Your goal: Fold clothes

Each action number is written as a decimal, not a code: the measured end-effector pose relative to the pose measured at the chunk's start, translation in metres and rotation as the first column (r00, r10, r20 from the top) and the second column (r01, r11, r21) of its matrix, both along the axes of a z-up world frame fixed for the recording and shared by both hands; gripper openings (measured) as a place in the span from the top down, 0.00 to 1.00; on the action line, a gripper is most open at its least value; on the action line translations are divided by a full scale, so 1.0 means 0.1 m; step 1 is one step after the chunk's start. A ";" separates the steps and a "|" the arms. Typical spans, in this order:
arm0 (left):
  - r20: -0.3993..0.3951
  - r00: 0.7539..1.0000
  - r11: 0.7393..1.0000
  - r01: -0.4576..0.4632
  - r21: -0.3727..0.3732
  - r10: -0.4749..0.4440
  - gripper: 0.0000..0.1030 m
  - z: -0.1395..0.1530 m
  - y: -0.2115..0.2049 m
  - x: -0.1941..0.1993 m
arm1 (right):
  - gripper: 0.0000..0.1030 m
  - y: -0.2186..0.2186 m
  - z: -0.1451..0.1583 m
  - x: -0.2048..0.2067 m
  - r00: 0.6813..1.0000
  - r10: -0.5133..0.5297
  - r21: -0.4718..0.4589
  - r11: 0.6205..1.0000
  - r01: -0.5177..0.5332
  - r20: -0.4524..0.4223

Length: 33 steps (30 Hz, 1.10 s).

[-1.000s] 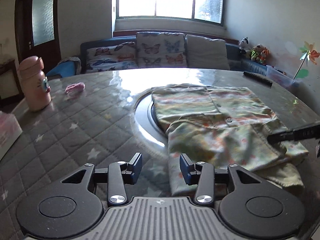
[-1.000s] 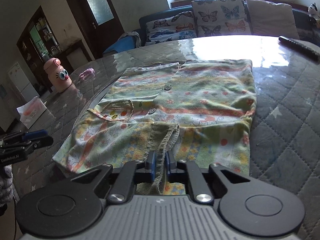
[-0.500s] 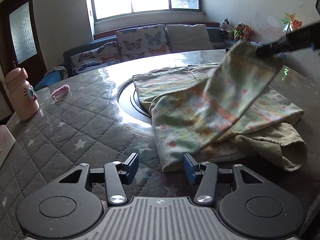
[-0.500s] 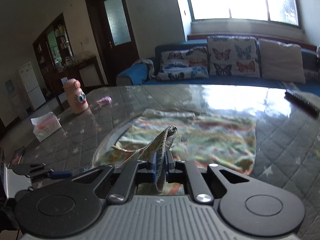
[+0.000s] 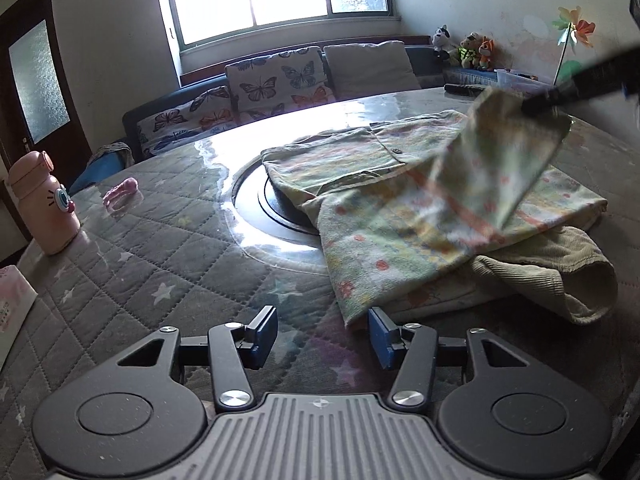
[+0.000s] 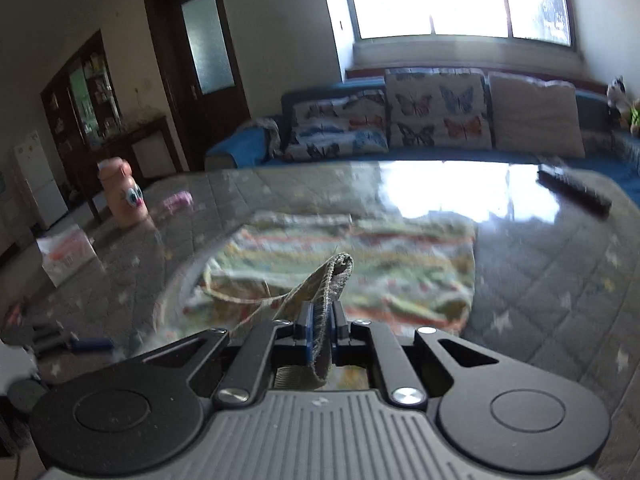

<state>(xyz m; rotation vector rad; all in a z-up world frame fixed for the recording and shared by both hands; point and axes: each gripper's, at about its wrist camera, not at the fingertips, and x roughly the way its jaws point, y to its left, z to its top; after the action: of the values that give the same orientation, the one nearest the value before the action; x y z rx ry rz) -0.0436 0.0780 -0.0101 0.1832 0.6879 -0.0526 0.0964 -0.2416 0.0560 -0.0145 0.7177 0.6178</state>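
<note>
A pale yellow-green patterned shirt (image 5: 384, 224) lies on the round quilted table (image 5: 140, 248), partly folded, with a ribbed olive cuff at its right. My right gripper (image 6: 322, 330) is shut on the shirt's sleeve cuff (image 6: 334, 276) and holds it lifted above the shirt (image 6: 360, 264); in the left wrist view the lifted sleeve (image 5: 504, 156) hangs from it at upper right. My left gripper (image 5: 322, 334) is open and empty, low over the table just before the shirt's near corner.
A pink bottle (image 5: 42, 206) and a small pink object (image 5: 120, 194) stand at the table's left. A tissue box (image 6: 66, 250) is at the left edge. A black remote (image 6: 574, 194) lies at the far right. A sofa (image 6: 420, 128) is behind.
My right gripper has lifted the sleeve cuff off the table and carried it up and over the shirt. My left gripper has drawn back slightly and stays open.
</note>
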 end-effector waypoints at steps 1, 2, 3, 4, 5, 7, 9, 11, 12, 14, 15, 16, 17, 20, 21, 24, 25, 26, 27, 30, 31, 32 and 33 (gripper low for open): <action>0.002 1.000 1.000 -0.002 -0.001 0.002 0.48 0.03 0.03 0.00 | 0.92 -0.01 -0.08 0.01 1.000 0.003 -0.007 1.000 -0.003 -0.028; 0.006 1.000 1.000 -0.003 -0.004 0.003 0.48 0.07 0.05 0.00 | 0.92 -0.02 -0.19 0.01 0.998 0.001 -0.017 1.000 -0.002 -0.058; 0.011 1.000 1.000 -0.006 -0.004 0.006 0.48 0.10 0.08 -0.01 | 0.92 -0.03 -0.26 0.00 0.998 -0.002 -0.036 0.999 0.000 -0.070; 0.018 1.000 1.000 -0.009 -0.001 0.009 0.49 0.14 0.11 -0.01 | 0.91 -0.03 -0.30 -0.01 0.998 -0.005 -0.050 0.999 0.002 -0.070; 0.025 1.000 1.000 -0.013 0.001 0.013 0.50 0.19 0.13 -0.01 | 0.89 -0.04 -0.32 -0.02 0.998 -0.008 -0.061 0.998 0.004 -0.069; 0.037 0.999 1.000 -0.020 -0.014 0.020 0.51 0.26 0.17 0.04 | 0.88 -0.08 -0.31 -0.01 0.997 -0.006 -0.050 0.999 0.002 -0.075; 0.046 0.999 0.999 -0.026 -0.033 0.028 0.51 0.34 0.21 0.10 | 0.88 -0.11 -0.30 0.03 0.997 -0.010 -0.042 0.999 0.006 -0.075; 0.040 0.999 0.998 -0.024 -0.062 0.026 0.54 0.37 0.20 0.21 | 0.86 -0.10 -0.32 0.07 0.995 -0.002 -0.029 1.000 -0.001 -0.097; 0.034 0.999 0.997 -0.018 -0.078 0.021 0.54 0.37 0.18 0.27 | 0.83 -0.10 -0.34 0.09 0.994 0.001 -0.025 1.000 -0.004 -0.107; 0.023 1.000 0.996 -0.005 -0.092 0.007 0.54 0.34 0.11 0.42 | 0.83 -0.09 -0.39 0.10 0.992 0.003 -0.022 1.000 -0.006 -0.125; 0.015 1.000 0.995 0.001 -0.095 0.000 0.54 0.32 0.07 0.50 | 0.83 -0.09 -0.41 0.10 0.991 0.002 -0.023 1.000 -0.005 -0.132; 0.002 1.000 0.995 0.003 -0.097 -0.002 0.54 0.28 0.04 0.58 | 0.83 -0.09 -0.43 0.11 0.990 0.000 -0.021 1.000 -0.003 -0.139; -0.012 1.000 0.995 0.003 -0.101 -0.004 0.55 0.24 0.02 0.67 | 0.83 -0.10 -0.43 0.11 0.989 0.001 -0.017 1.000 -0.004 -0.145; -0.046 0.999 0.994 -0.002 -0.113 -0.003 0.64 0.15 0.00 0.86 | 0.89 -0.10 -0.41 0.10 0.989 0.010 -0.011 1.000 -0.012 -0.146; -0.047 0.999 0.993 -0.003 -0.120 -0.002 0.66 0.15 0.02 0.86 | 0.92 -0.10 -0.40 0.10 0.989 0.014 -0.009 1.000 -0.016 -0.146; -0.048 0.999 0.990 -0.007 -0.140 0.000 0.89 0.15 0.07 0.88 | 0.92 -0.09 -0.36 0.12 0.988 0.017 -0.002 1.000 -0.018 -0.150; -0.048 0.999 0.989 -0.008 -0.147 0.001 0.95 0.15 0.09 0.88 | 0.93 -0.10 -0.34 0.12 0.988 0.016 0.010 1.000 -0.014 -0.156; -0.049 0.999 0.988 -0.009 -0.153 0.002 0.97 0.15 0.11 0.89 | 0.93 -0.11 -0.31 0.12 0.986 0.019 0.036 0.999 -0.013 -0.166; -0.049 0.999 0.987 -0.010 -0.160 0.003 0.97 0.14 0.12 0.89 | 0.93 -0.13 -0.26 0.12 0.984 0.024 0.066 0.998 -0.013 -0.176; -0.051 0.999 0.984 -0.014 -0.180 0.005 0.98 0.14 0.18 0.91 | 0.93 -0.17 -0.16 0.13 0.980 0.042 0.130 0.991 -0.017 -0.194; -0.051 0.999 0.982 -0.015 -0.187 0.006 0.99 0.14 0.19 0.92 | 0.93 -0.17 -0.16 0.14 0.979 0.036 0.130 0.992 -0.010 -0.198; -0.060 0.998 0.982 -0.021 -0.186 0.010 1.00 0.12 0.21 0.93 | 0.93 -0.16 -0.18 0.15 0.979 0.026 0.122 0.993 -0.001 -0.203; -0.073 0.997 0.983 -0.029 -0.180 0.016 1.00 0.10 0.23 0.95 | 0.93 -0.17 -0.24 0.18 0.975 0.013 0.113 0.994 0.012 -0.222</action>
<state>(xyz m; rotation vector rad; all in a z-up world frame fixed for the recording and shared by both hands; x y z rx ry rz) 0.0512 0.1010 0.0001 -0.0009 0.7521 -0.0998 0.1146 -0.2583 0.0316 0.1618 0.8983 0.6665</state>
